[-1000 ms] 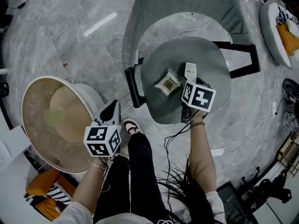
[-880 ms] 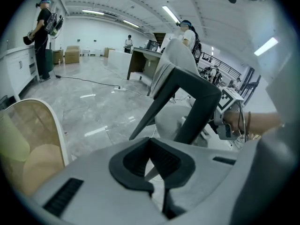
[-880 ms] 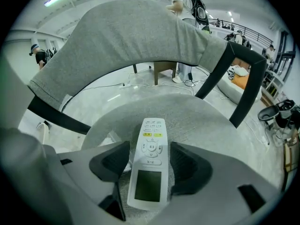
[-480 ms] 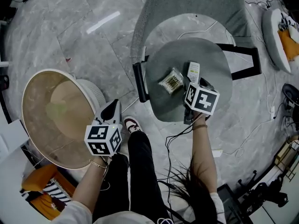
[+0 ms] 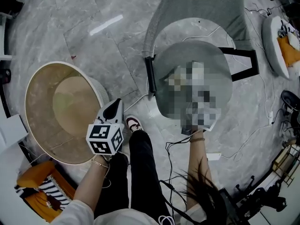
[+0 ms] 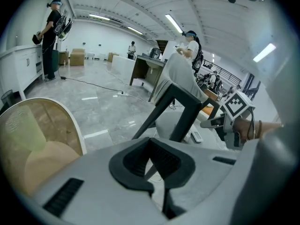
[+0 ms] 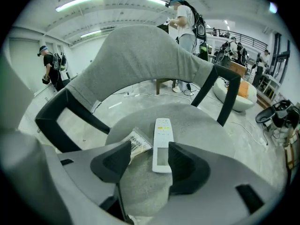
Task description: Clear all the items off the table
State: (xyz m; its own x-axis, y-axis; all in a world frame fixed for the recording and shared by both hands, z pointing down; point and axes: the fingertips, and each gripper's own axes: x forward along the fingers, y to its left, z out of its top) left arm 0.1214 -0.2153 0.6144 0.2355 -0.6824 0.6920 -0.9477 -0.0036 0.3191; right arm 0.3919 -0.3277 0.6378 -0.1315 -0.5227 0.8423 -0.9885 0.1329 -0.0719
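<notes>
White remote control point(image 7: 161, 143) lies flat on the round grey table point(image 7: 213, 128). Its near end sits between the pads of the right gripper point(image 7: 149, 157), close beside the right pad point(image 7: 182, 162); whether it touches that pad I cannot tell. The jaws have just drawn in a little, yet they stand apart and do not press on the remote. Just left of the remote, nearly touching its side, lies a clear packet of thin sticks point(image 7: 137, 142), partly behind the left pad point(image 7: 112, 162). Behind the table rises a grey chair back point(image 7: 140, 55) on a black frame.

The left gripper point(image 5: 115, 105) hangs well apart from the table, above the marble floor point(image 5: 93, 36), with its jaws drawn together and nothing between them. Just beside it stands a large round beige tub point(image 5: 35, 83) with a pale rim. Its inside shows only a tan bottom. In the head view the middle of the table is blurred over.
</notes>
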